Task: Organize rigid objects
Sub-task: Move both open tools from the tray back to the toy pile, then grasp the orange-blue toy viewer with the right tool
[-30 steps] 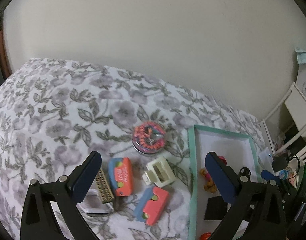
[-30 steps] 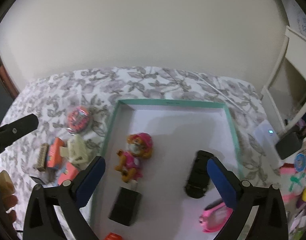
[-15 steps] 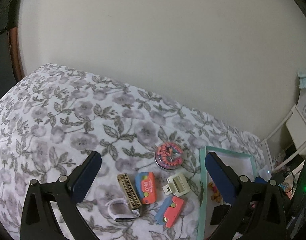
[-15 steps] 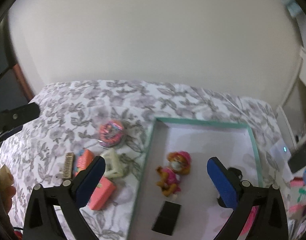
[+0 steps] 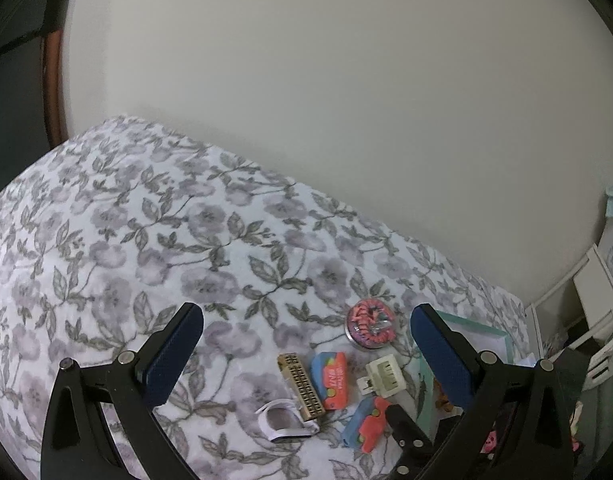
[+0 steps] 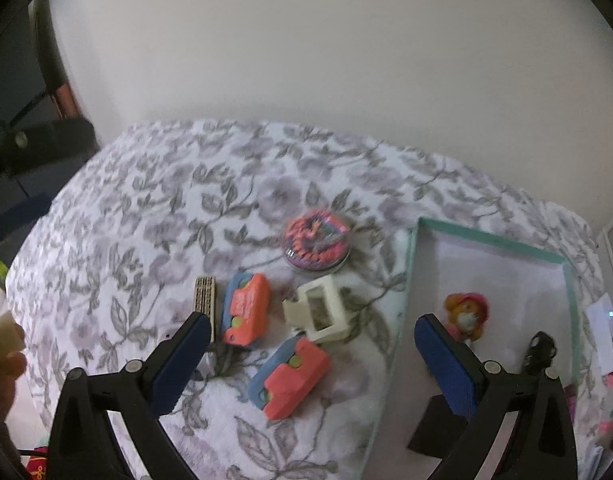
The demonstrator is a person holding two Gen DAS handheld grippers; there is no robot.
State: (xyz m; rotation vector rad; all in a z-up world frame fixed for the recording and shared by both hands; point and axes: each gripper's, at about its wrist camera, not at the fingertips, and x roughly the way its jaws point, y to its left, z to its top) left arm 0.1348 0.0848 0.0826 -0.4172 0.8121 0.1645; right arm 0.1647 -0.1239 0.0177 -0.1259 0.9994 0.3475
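Two grippers above a floral-patterned bed cover [image 6: 138, 208], jaws of both spread wide, nothing held.

Left gripper [image 5: 306, 356] and right gripper [image 6: 308, 360] hang over loose items on the bed: round pink-patterned tin [image 6: 316, 244], two orange-and-blue plastic toy blocks [image 6: 246, 310] [image 6: 290, 378], cream plastic open-frame piece [image 6: 318, 312], tan perforated strip [image 6: 205, 300]. Beside them, teal-rimmed white tray [image 6: 486, 238] holds an orange-and-pink toy figure [image 6: 466, 314] and a black block [image 6: 436, 426].
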